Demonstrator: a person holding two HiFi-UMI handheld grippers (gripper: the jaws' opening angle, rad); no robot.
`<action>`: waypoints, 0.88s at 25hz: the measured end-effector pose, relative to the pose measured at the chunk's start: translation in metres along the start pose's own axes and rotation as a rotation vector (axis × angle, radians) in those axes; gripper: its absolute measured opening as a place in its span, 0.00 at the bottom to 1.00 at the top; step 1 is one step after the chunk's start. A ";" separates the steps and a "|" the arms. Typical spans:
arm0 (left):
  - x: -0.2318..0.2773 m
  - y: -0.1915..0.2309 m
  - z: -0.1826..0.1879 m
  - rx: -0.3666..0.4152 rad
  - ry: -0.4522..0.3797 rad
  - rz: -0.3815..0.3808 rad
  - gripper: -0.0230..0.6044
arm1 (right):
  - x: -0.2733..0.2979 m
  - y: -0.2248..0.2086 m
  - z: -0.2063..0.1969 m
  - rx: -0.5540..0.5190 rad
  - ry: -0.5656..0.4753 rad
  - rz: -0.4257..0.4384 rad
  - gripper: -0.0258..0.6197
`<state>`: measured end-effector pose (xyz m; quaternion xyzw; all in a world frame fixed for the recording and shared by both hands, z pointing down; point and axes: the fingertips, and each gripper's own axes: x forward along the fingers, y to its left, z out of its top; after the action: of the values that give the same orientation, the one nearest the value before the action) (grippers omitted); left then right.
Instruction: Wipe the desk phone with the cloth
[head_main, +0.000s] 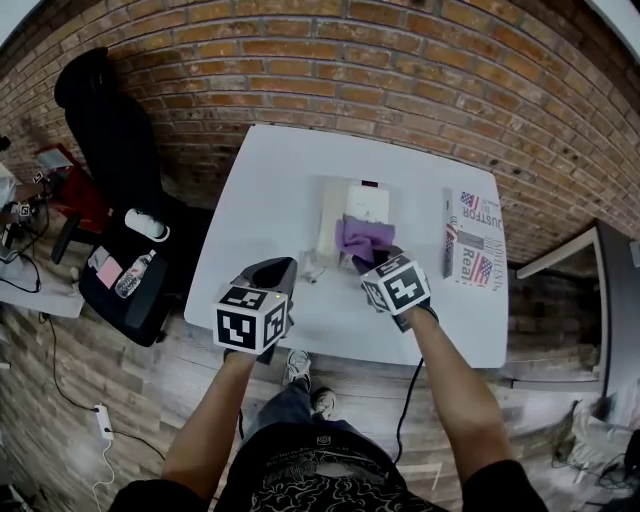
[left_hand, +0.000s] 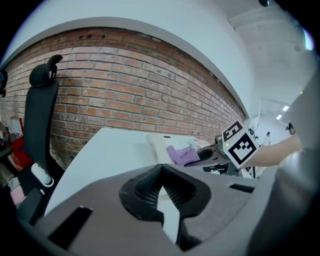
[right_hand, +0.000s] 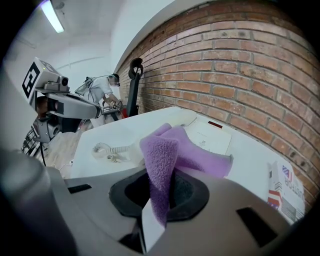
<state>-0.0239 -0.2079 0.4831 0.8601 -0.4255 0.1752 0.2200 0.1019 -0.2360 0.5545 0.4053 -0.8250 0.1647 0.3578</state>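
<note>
Black office chair (head_main: 112, 140) sits off to the left by the brick wall. Left forearm is angled in from below, with the left gripper (head_main: 279, 267) hovering over the near edge of the white table (head_main: 255, 190), its jaws pinched together on nothing. The coiled cord (head_main: 310, 268) lies just beside it. The right arm reaches further in, and the right gripper (head_main: 366, 262) is clamped on the purple cloth (head_main: 360, 238), which drapes over the front of the white desk phone (head_main: 365, 203) mid-table. A folded newspaper (head_main: 472, 238) lies further right.

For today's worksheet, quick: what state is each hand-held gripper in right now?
Left hand-held gripper: closed, empty.
Right hand-held gripper: closed on the cloth.
</note>
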 end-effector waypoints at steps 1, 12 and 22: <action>-0.003 0.000 -0.002 -0.002 0.000 0.003 0.05 | -0.001 0.002 -0.002 -0.001 0.001 0.001 0.11; -0.022 -0.006 -0.016 -0.009 -0.006 0.014 0.05 | -0.008 0.024 -0.023 0.000 0.019 0.019 0.11; -0.024 -0.007 -0.012 0.002 -0.010 0.006 0.05 | -0.028 0.021 -0.014 -0.029 0.015 0.011 0.11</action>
<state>-0.0336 -0.1822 0.4799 0.8600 -0.4289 0.1722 0.2164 0.1031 -0.1995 0.5449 0.3942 -0.8269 0.1575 0.3688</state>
